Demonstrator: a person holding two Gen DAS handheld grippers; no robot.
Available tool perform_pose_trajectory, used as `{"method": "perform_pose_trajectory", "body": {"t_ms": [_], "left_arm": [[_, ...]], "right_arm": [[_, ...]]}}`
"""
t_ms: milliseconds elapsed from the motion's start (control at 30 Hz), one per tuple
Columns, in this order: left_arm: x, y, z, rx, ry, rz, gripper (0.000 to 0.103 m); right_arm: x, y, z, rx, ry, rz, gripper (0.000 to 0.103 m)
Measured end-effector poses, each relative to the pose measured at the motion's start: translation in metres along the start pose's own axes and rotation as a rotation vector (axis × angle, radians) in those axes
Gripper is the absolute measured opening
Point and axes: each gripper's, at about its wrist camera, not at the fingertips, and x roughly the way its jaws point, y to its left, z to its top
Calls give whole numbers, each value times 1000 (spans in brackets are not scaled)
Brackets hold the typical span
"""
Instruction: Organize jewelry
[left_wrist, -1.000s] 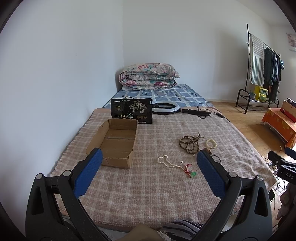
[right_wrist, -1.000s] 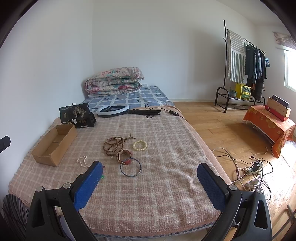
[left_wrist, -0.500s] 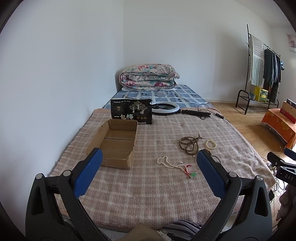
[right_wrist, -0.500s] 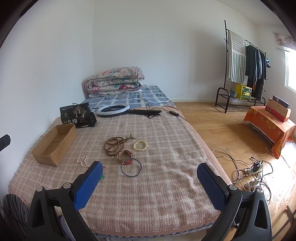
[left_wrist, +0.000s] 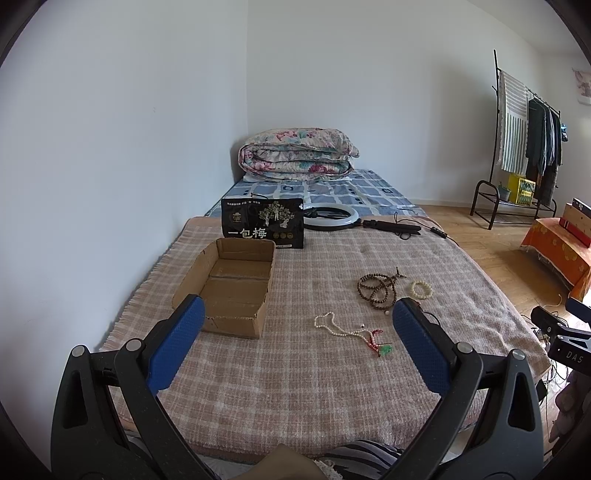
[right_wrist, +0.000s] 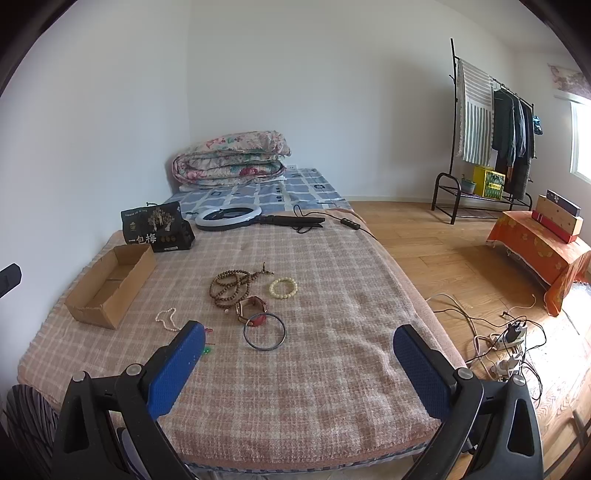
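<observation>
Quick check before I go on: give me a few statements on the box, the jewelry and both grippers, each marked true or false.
1. The cardboard box already holds jewelry. False: nothing lies in it.
2. The left gripper is open and holds nothing. True.
3. The right gripper is shut on the black bangle. False: it is open, and the bangle lies on the blanket.
4. The brown bead strand lies beside the pale bead bracelet. True.
5. The white bead necklace hangs over the box's edge. False: it lies flat on the blanket, apart from the box.
</observation>
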Motion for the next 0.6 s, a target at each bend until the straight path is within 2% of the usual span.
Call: {"method": "perform_pose_trajectory", "body": {"t_ms": [600], "left_arm": [[-1,1,0,-2,-1,-1,103]], "right_arm": [[2,4,-5,-5,5,4,103]]}}
